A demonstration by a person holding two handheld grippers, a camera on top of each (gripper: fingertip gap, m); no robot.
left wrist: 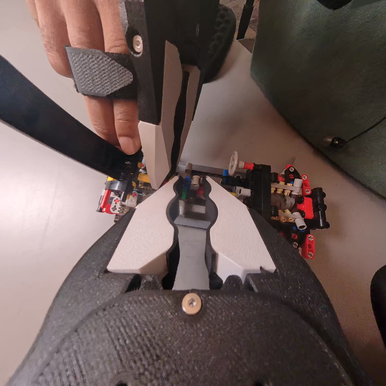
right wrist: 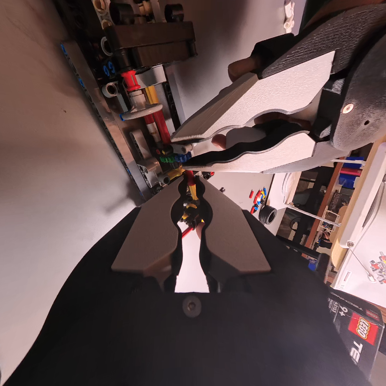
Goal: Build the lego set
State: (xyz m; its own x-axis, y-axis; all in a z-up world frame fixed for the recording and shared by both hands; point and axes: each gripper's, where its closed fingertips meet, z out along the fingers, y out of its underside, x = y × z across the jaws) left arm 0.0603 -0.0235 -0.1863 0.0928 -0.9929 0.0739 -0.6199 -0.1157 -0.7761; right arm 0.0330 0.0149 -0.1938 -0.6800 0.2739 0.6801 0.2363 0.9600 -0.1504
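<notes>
The half-built lego model (left wrist: pixel 261 188), black, grey and red with beams and pins, lies on the light table. It also shows in the right wrist view (right wrist: pixel 150 52). My left gripper (left wrist: pixel 192 178) has its white fingers closed around the model's middle, at a grey pin (right wrist: pixel 181 148) and the blue and green gears (right wrist: pixel 175 158). It enters the right wrist view from the right (right wrist: pixel 179 153). My right gripper (right wrist: pixel 191 178) is closed on a red and yellow axle part of the model. In the left wrist view it comes down from above (left wrist: pixel 165 181), right beside the left fingertips.
A hand (left wrist: pixel 94 62) holds the right gripper, and a black strap (left wrist: pixel 52 129) crosses the left side. A green upholstered object (left wrist: pixel 313 73) stands at the right. A black tyre (right wrist: pixel 268 214), loose small pieces (right wrist: pixel 259 198), an instruction booklet (right wrist: pixel 365 271) and the set's box (right wrist: pixel 359 332) lie beyond. Spacing between my two grippers at the tips: around 4 cm.
</notes>
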